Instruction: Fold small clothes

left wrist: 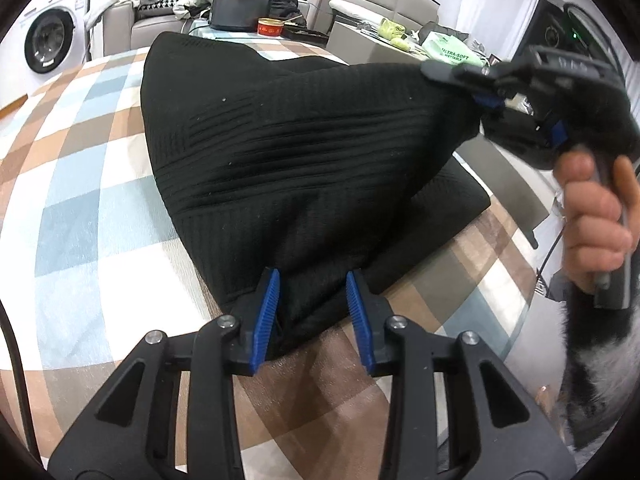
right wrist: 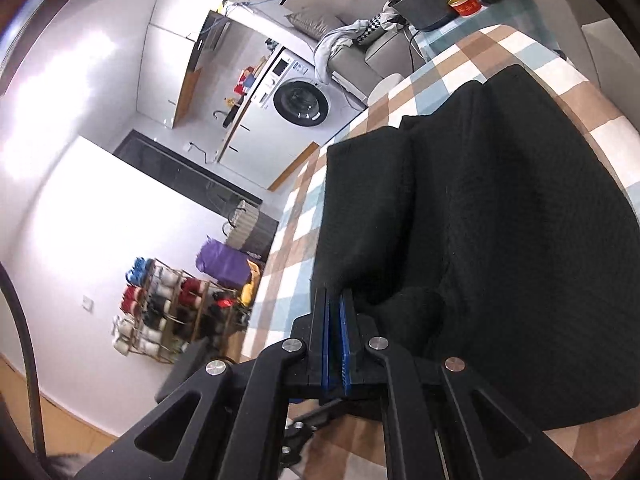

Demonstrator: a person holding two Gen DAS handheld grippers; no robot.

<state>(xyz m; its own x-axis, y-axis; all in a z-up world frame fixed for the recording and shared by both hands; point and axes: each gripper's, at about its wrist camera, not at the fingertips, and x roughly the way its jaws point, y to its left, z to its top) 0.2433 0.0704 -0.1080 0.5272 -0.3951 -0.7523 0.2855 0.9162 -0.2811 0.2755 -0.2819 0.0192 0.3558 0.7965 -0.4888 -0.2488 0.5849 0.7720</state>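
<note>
While the right hand-held gripper [right wrist: 338, 336] clenches the black garment [left wrist: 304, 152], the left hand-held gripper [left wrist: 314, 320] stands released.

The ribbed knit garment [left wrist: 288, 148] is black. The tablecloth [left wrist: 80, 184] is checked in pale blue, tan, brown and white. Both grippers are black with blue ridged pads [left wrist: 267, 312]. The washing machine [right wrist: 296, 92] is white, the bowl [left wrist: 270, 26] red and yellow.

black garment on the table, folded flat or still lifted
Lifted: the right gripper holds one corner of the black garment up, so it tents over the checked tablecloth.
</note>
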